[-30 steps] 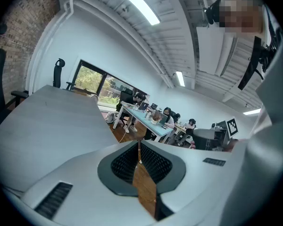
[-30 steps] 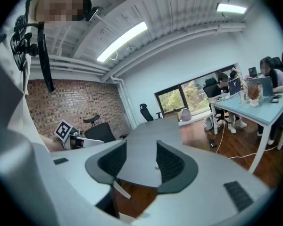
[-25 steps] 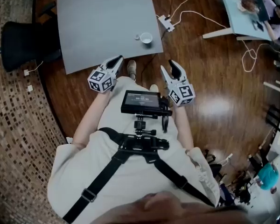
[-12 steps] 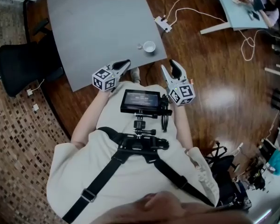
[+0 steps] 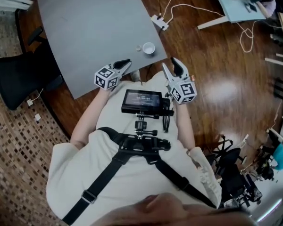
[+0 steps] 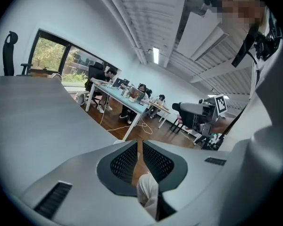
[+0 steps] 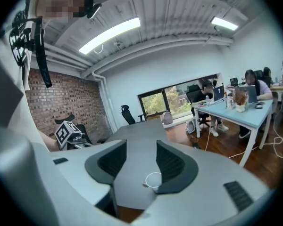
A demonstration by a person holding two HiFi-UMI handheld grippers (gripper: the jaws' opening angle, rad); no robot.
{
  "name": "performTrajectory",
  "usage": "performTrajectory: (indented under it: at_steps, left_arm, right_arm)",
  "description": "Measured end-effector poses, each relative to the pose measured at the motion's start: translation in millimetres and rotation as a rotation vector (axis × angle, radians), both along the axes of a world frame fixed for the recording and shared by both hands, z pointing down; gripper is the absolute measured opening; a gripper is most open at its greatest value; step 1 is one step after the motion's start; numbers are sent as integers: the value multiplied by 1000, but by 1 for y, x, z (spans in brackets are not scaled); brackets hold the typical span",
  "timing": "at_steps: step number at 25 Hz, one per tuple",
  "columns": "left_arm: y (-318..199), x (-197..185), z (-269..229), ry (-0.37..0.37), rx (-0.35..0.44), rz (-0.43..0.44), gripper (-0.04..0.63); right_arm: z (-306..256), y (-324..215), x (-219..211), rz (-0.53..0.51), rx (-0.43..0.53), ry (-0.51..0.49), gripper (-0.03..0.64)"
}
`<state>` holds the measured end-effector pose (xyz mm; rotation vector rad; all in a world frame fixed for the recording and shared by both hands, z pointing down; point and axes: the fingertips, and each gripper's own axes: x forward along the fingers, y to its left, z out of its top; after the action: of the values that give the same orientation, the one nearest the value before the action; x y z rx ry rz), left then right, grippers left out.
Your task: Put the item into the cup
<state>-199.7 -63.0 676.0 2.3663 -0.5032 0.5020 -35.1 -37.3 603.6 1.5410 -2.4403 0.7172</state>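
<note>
A white cup (image 5: 148, 48) stands near the near right corner of the grey table (image 5: 94, 27), with a small white item (image 5: 138, 48) just to its left. My left gripper (image 5: 126, 61) hovers over the table's front edge, short of the cup. Its jaws have just been opening and stand a narrow slit apart with nothing between them (image 6: 139, 142). My right gripper (image 5: 170, 64) is off the table's corner, to the right of the cup, open wide and empty. In the right gripper view the cup (image 7: 154, 179) shows low between the jaws, some way ahead.
A black office chair (image 5: 19, 76) stands left of the table. A power strip with white cables (image 5: 159, 21) lies on the wooden floor behind the cup. A pale blue desk (image 5: 236, 4) with seated people is at the far right. A small monitor (image 5: 142, 101) hangs on my chest rig.
Both grippers have moved forward toward the table's near edge, and the cup sits nearer to them. The left gripper's jaws have parted slightly.
</note>
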Motion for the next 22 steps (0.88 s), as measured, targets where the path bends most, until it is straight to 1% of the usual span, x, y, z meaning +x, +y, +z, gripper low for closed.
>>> performTrajectory:
  at_steps: [5, 8, 11, 15, 18, 21, 22]
  left_arm:
    - [-10, -2, 29, -85, -13, -23, 37]
    - [-24, 20, 56, -159, -22, -25, 57]
    - [-37, 42, 79, -227, -32, -17, 58]
    - [-47, 43, 101, -304, -39, 12, 71]
    - [-44, 34, 120, -363, -61, 26, 79]
    - [-39, 22, 141, -426, -87, 42, 115]
    - [-36, 18, 148, -444, -96, 42, 115]
  right_arm:
    - [16, -15, 21, 16, -31, 67, 210]
    - [24, -27, 36, 20, -47, 79, 210]
    - [25, -42, 49, 2, -60, 69, 210]
    - [26, -57, 42, -57, -79, 82, 210]
    - [27, -58, 29, -106, -89, 89, 210]
    - [21, -64, 19, -148, -86, 91, 210]
    - [21, -65, 16, -158, -90, 91, 210]
